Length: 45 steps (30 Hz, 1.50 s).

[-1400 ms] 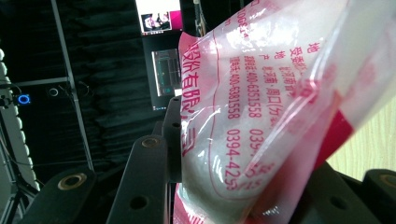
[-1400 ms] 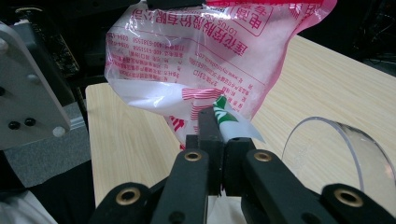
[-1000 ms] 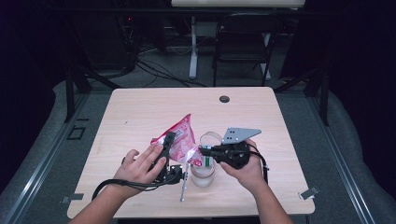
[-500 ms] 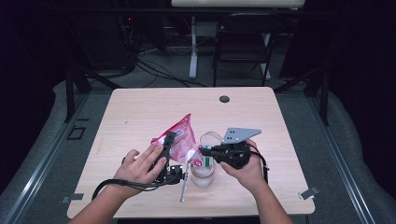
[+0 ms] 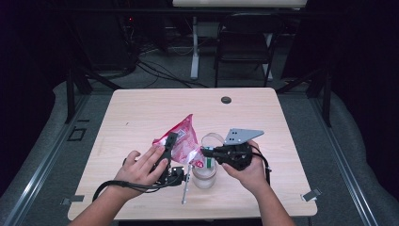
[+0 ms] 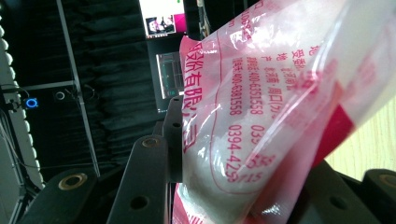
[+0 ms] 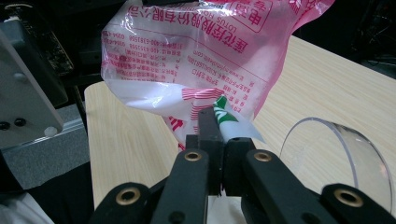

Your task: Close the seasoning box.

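Observation:
A pink and clear printed bag [image 5: 182, 137] of white powder is held above the wooden table [image 5: 141, 113]. My left gripper [image 5: 168, 147] is shut on the bag's body; in the left gripper view the bag [image 6: 261, 93] bulges between the black jaws and hides the right one. My right gripper [image 5: 208, 153] is shut on the bag's lower corner, and its pads pinch the green-marked tip [image 7: 223, 115] in the right gripper view. A clear plastic cup [image 5: 205, 170] stands upright just below that corner, with its rim [image 7: 336, 154] to the right of the jaws.
A metal spoon [image 5: 186, 188] lies on the table by the cup, near the front edge. A dark round hole [image 5: 226, 100] sits at the table's far side. A chair [image 5: 244, 42] and stands are behind the table. Cables trail from both hands.

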{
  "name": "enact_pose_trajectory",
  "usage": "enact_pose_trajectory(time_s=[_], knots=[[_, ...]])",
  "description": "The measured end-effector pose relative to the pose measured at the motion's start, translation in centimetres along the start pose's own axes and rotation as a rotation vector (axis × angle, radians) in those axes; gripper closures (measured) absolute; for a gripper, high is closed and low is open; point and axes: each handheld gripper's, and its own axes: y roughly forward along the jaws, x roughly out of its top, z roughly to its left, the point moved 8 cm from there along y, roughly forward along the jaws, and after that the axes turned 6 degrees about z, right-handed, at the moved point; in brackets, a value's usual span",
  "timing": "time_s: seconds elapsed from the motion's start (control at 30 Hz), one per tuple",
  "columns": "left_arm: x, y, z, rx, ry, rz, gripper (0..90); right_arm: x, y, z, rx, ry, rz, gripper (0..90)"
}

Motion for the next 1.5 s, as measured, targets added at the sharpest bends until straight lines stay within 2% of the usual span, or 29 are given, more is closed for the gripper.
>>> enact_pose_trajectory(time_s=[1.5], knots=[[0.06, -0.17, 0.07, -0.008, -0.005, -0.001, 68.6, -0.07, 0.05, -0.12, -0.003, 0.000, 0.000, 89.6]])
